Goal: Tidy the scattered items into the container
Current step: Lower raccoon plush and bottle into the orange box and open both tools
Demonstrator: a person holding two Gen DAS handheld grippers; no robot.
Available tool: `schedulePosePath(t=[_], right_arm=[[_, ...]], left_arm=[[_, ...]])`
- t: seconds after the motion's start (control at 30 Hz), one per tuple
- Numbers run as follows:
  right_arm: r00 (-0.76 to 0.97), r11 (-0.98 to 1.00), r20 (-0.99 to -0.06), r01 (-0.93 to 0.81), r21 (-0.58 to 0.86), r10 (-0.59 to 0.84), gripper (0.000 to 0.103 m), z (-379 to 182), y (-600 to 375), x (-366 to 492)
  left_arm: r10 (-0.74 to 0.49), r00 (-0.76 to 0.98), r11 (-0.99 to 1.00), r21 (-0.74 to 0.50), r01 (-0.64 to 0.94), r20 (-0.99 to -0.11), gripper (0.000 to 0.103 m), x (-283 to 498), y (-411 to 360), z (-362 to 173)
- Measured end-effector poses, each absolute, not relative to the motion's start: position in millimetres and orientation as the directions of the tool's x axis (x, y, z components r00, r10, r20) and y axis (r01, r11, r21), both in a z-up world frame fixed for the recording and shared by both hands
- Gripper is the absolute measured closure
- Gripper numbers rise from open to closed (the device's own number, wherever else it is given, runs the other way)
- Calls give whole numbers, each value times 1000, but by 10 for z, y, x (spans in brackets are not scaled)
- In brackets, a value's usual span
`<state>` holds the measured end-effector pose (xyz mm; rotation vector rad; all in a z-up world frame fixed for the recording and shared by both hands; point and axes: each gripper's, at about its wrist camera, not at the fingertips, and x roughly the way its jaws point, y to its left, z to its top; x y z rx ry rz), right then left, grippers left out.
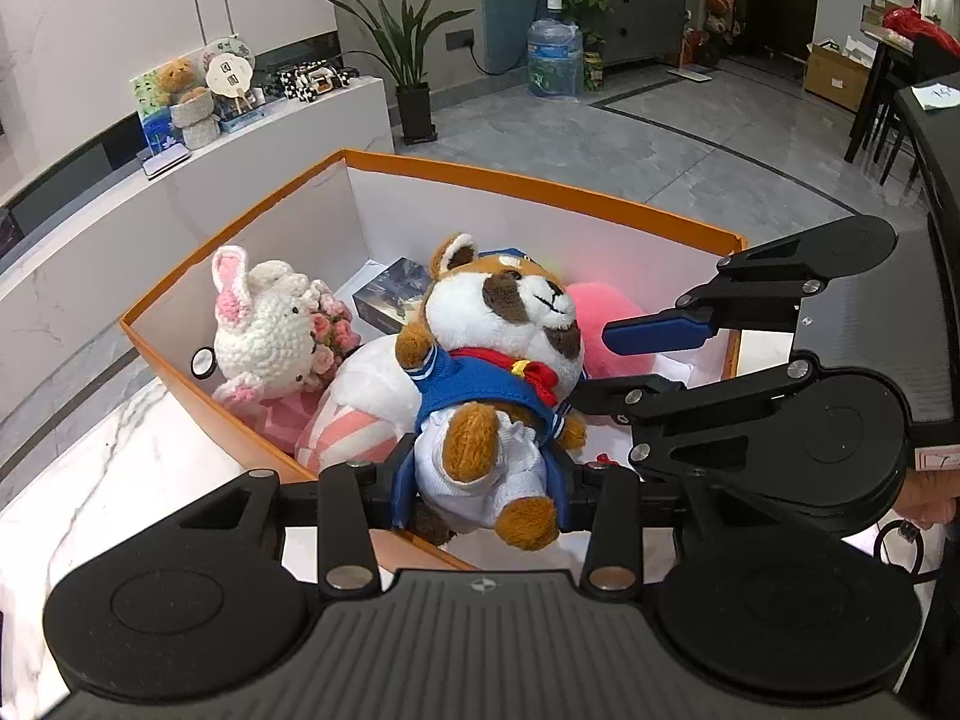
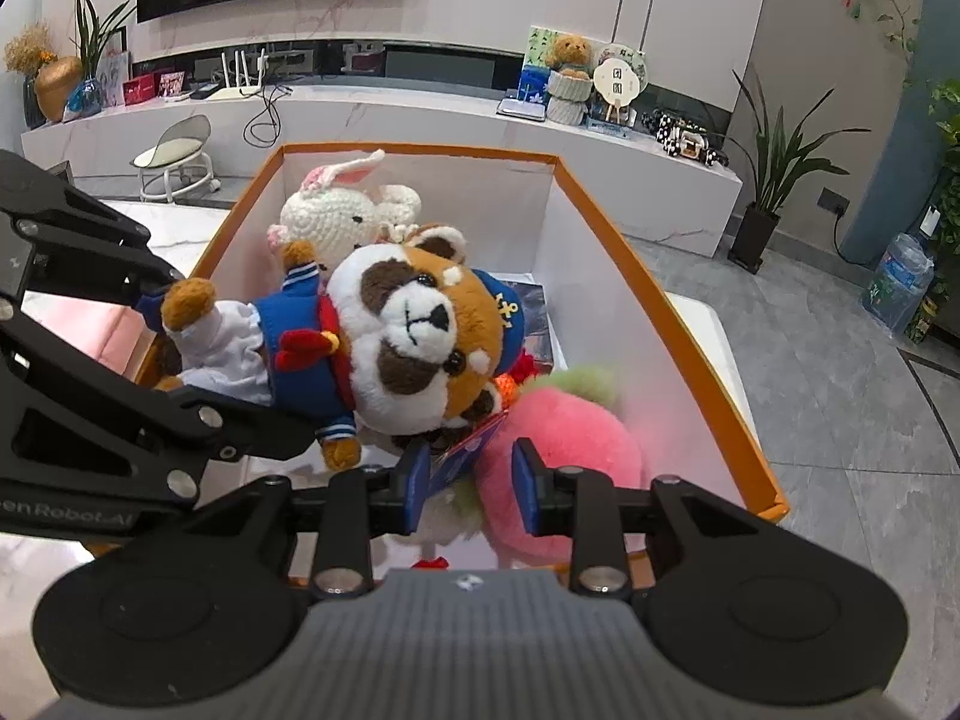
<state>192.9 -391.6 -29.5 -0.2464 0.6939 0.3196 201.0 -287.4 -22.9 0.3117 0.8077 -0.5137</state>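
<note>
A sailor-suited red panda plush [image 1: 498,360] hangs over the orange box [image 1: 540,183]. My left gripper [image 1: 486,486] is shut on the plush's white trousers and holds it above the box's near rim. The plush also shows in the right wrist view [image 2: 384,336], with the left gripper [image 2: 180,360] reaching in from the left. My right gripper [image 2: 471,489] is open over the box, just above a pink plush [image 2: 564,438]; it shows in the left wrist view [image 1: 636,360] at the right. A crochet bunny [image 1: 264,324] lies inside the box.
The box [image 2: 660,300] stands on a white marble table [image 1: 120,480]. It also holds a small printed carton [image 1: 393,294] and a pink-and-white plush [image 1: 360,402]. A white TV bench [image 2: 420,120] with ornaments stands behind. Grey floor lies to the right.
</note>
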Motion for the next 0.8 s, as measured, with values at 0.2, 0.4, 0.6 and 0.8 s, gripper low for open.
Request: schedulePosePath(t=[0.2,0.4,0.6,0.8], right_arm=[[746,927,-631,-358,-112,212,67,-290,-3953,1905],[751,943,-623,-328,-62,221,55,-209,-4083,1909],[755,946,-607,-322,-15,248,53,-104,-4148,1896],[763,945,-597,-327,-24,249,52,2,-4107,1859]], left_arm=[[-303,578,846,65,529,-758,53,2009,-2905,-196],[-298,618,879,44,475,-727,12,1974,-2862,-65],[-329,620,886,-4,465,-713,10,1972,-2816,51],[-333,630,886,-3,464,-701,10,1916,-2778,141]])
